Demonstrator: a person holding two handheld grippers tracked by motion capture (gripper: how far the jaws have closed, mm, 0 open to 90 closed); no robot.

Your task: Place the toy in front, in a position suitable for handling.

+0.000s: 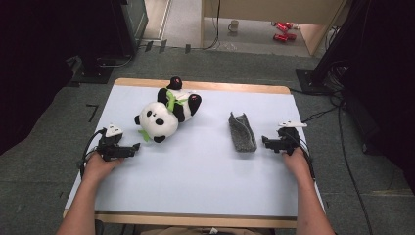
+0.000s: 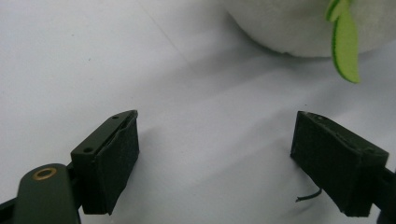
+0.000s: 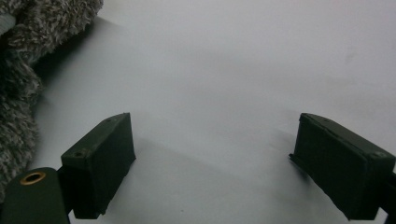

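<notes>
A plush panda (image 1: 166, 115) with a green leaf lies on its back at the far left-middle of the white table (image 1: 195, 166). A grey fuzzy pouch (image 1: 242, 132) lies right of centre. My left gripper (image 1: 137, 148) rests on the table in front of the panda's head, jaws open and empty; in the left gripper view the panda's white fur (image 2: 299, 23) and leaf (image 2: 346, 46) lie just ahead of the left gripper (image 2: 217, 140). My right gripper (image 1: 265, 141) rests open just right of the pouch; the pouch (image 3: 23, 70) sits left of the right gripper (image 3: 212, 144) in its own view.
The table's wooden edge (image 1: 195, 219) runs along the front. Cables (image 1: 342, 127) trail off the right side onto grey carpet. Dark equipment stands at the far left and right; a mug (image 1: 234, 25) and red cans (image 1: 283, 30) sit on the floor beyond.
</notes>
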